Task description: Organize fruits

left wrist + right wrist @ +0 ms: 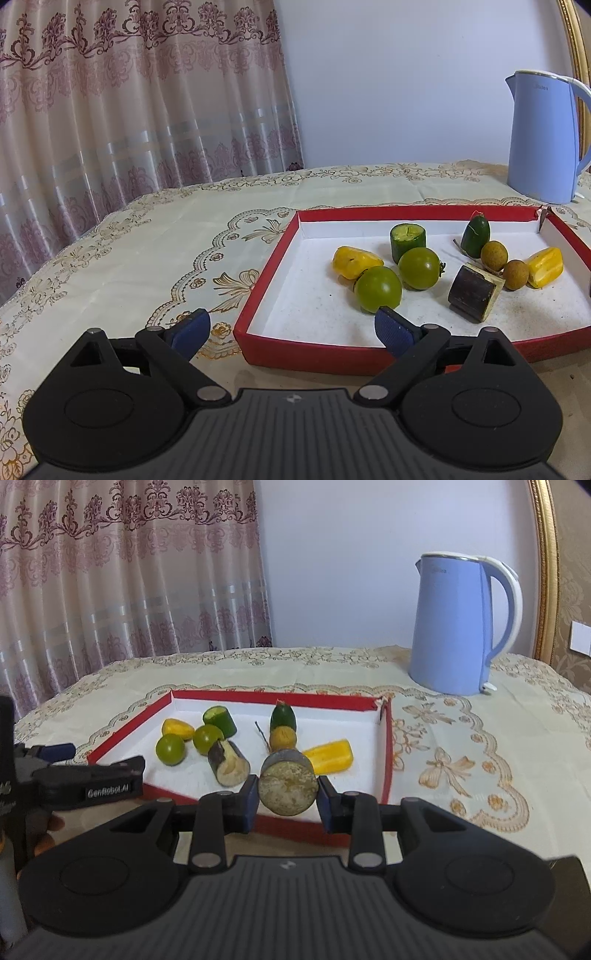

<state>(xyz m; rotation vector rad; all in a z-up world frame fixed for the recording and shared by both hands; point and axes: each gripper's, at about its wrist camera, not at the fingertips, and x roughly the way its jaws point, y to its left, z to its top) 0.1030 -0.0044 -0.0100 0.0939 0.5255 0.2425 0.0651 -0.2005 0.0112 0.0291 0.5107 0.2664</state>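
I'm holding the cane piece (288, 789) clamped end-on in my right gripper (287, 805), just short of the tray (386, 753) straight ahead, while my left gripper (291, 332) is hanging spread wide.

A dark-skinned sugarcane piece (288, 788) is being clamped between the right gripper's (288, 797) blue pads over the near edge of the red tray (386, 753), its cut end being shown nearest. A blue kettle (454, 627) is being seen far right.
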